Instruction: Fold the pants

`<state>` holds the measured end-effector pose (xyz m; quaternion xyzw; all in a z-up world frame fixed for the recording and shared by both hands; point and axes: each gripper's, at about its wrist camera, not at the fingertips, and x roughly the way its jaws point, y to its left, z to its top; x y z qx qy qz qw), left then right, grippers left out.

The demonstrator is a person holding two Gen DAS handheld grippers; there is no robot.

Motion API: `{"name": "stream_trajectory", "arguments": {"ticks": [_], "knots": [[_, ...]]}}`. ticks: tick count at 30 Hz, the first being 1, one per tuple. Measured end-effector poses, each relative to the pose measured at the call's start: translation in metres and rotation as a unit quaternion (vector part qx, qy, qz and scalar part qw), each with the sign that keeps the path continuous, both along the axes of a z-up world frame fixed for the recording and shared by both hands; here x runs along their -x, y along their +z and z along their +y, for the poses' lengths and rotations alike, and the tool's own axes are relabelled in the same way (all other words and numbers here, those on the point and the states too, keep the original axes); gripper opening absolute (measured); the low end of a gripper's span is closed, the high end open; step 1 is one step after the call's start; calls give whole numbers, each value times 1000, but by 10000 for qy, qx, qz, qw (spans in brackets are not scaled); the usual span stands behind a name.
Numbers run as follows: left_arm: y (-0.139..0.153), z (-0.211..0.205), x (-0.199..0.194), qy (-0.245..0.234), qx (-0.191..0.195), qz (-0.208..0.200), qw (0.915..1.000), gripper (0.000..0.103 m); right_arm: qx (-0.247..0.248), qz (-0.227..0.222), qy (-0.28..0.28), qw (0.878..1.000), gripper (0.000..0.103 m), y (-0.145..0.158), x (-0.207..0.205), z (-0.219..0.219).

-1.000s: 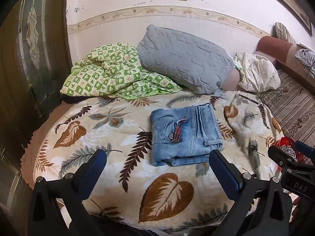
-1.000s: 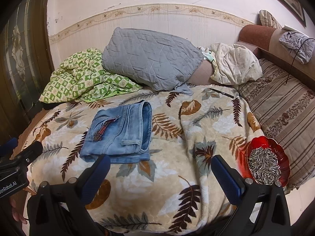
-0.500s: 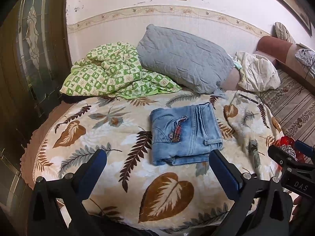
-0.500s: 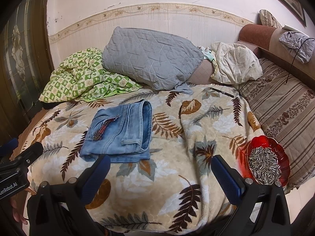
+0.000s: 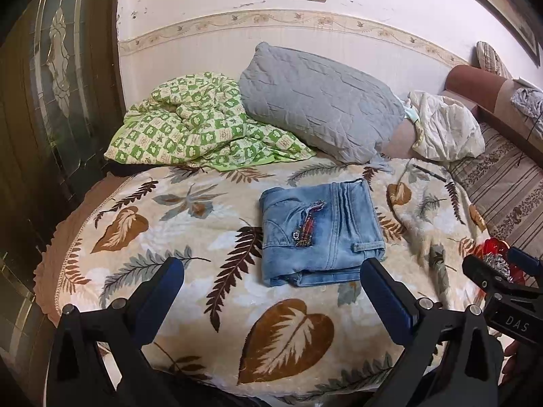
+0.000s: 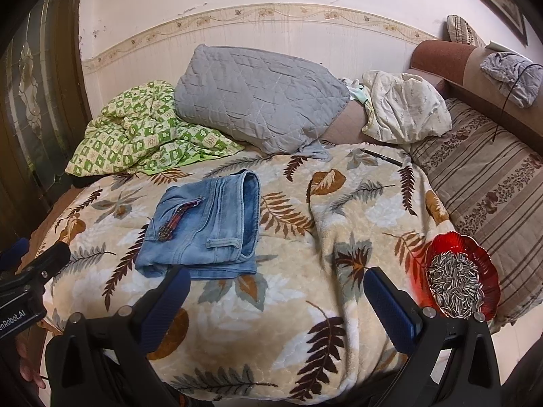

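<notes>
Pants lie folded into a compact denim rectangle

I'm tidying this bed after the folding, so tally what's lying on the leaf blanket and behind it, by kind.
Jeans, folded: 1
Pillows: 1, grey
Loose bedding bundles: 2, green checked and cream
Pens: 1
Dishes of seeds: 1
Total: 6

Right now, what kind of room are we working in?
Most likely a bedroom or living room at home: the folded jeans lie on a leaf-print blanket over a bed or sofa, with a grey pillow, a crumpled green quilt and a red dish of sunflower seeds nearby.
</notes>
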<state>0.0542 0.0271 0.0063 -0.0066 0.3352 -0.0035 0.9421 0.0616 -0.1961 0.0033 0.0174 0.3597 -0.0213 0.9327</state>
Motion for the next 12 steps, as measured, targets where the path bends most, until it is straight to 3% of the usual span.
{"name": "stream_trajectory", "arguments": {"ticks": [4,8,10,12], "knots": [[-1,7,-3,-319,879,155,9955,103,-4,-2,3,10000,103,-1,0,0],[-5,16,-5,-488,1749,206,9832,103,-8,4,-18,10000,103,-1,0,0],[-3,16,-5,-541,1916,161,9799,103,-16,13,-29,10000,103,-1,-1,-1],[1,13,-3,-590,1831,53,9813,103,-41,20,-42,10000,103,-3,-1,-2]]}}
